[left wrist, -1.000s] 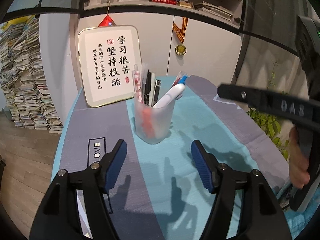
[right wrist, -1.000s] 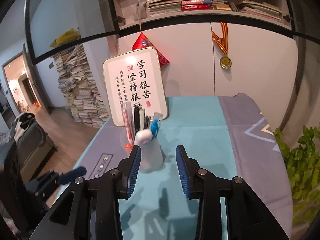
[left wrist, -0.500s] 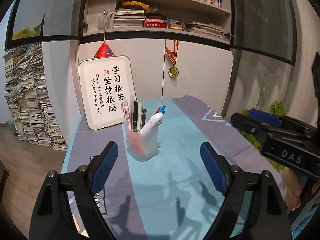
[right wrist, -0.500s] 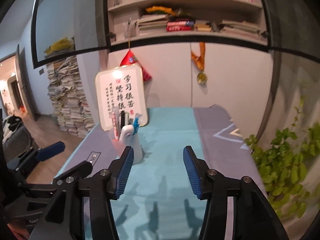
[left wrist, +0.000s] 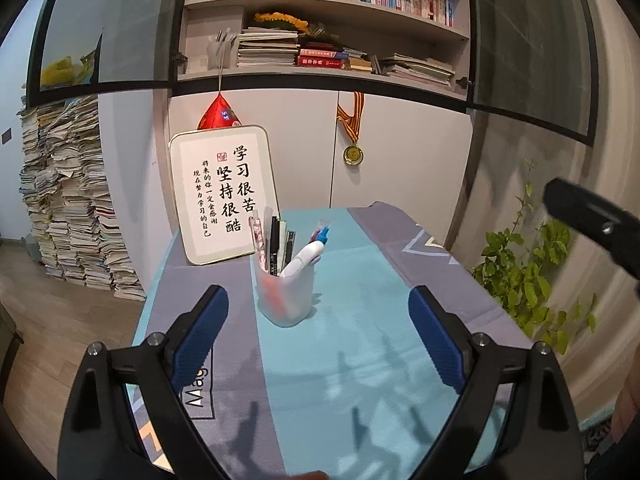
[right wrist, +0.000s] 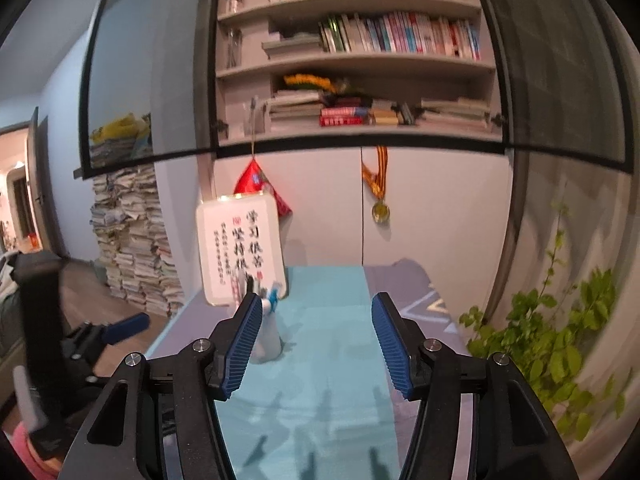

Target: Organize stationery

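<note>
A frosted translucent pen cup (left wrist: 285, 294) stands on the teal and grey table cloth (left wrist: 360, 320). It holds several pens (left wrist: 276, 240) and a white correction-tape dispenser (left wrist: 306, 260). My left gripper (left wrist: 318, 340) is open and empty, pulled back from the cup, which sits between and beyond its fingers. My right gripper (right wrist: 316, 340) is open and empty, raised and farther back. The cup (right wrist: 269, 340) shows partly behind its left finger. The left gripper (right wrist: 120, 326) also shows at the left of the right wrist view.
A framed calligraphy board (left wrist: 224, 196) leans against the cabinet behind the cup. A medal (left wrist: 353, 154) hangs on the cabinet door. Bookshelves (left wrist: 340, 52) are above. A potted plant (left wrist: 524, 264) stands right of the table. Stacks of papers (left wrist: 68, 200) stand on the floor at left.
Both grippers have drawn back and up from the pen cup, which now looks smaller and farther. The right gripper's fingers have opened wider. The cup has not moved.
</note>
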`<state>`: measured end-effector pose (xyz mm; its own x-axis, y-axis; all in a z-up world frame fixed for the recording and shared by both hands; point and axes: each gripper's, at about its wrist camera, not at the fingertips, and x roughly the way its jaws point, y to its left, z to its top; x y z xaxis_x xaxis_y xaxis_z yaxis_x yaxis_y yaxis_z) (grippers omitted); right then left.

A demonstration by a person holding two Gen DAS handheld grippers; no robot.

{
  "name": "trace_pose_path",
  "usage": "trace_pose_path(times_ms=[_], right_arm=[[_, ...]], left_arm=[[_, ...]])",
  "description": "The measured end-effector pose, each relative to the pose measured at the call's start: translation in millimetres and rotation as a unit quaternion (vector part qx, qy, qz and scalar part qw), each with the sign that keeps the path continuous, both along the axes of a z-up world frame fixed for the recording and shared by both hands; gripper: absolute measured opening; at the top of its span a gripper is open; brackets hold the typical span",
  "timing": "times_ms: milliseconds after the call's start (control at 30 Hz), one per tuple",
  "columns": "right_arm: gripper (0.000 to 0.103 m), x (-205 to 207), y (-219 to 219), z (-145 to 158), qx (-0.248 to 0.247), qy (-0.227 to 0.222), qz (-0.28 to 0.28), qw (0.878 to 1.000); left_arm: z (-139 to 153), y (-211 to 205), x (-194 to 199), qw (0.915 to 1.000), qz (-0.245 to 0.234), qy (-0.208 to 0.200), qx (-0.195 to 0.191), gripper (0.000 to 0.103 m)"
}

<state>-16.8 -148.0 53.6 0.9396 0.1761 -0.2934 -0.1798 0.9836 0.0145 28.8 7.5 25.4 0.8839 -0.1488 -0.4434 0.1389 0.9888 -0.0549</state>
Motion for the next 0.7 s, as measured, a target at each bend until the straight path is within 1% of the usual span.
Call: trace_pose_path(times_ms=[133, 300, 467, 700], right_arm=[[0.058, -12.3, -2.0, 10.1, -0.005, -0.020, -0.016, 1.000], [0.059, -4.1, -17.2, 2.2, 0.006, 0.008, -0.044, 0.999], [0.059, 3.0, -32.5, -7.9, 0.023, 0.034, -0.063, 0.997], [0.059, 6.2, -33.0, -16.5, 0.022, 0.049, -0.055, 0.997]], left_arm=[[10.4, -7.1, -8.9, 0.9999, -0.010, -0.013, 0.001, 0.096], [16.2, -13.3, -17.5, 0.9994, -0.010, -0.030, 0.010, 0.099], [16.3, -14.0, -19.8, 0.9993, -0.007, -0.033, 0.016, 0.099], [16.2, -14.3, -21.5, 0.9992, 0.000, -0.033, 0.022, 0.099]])
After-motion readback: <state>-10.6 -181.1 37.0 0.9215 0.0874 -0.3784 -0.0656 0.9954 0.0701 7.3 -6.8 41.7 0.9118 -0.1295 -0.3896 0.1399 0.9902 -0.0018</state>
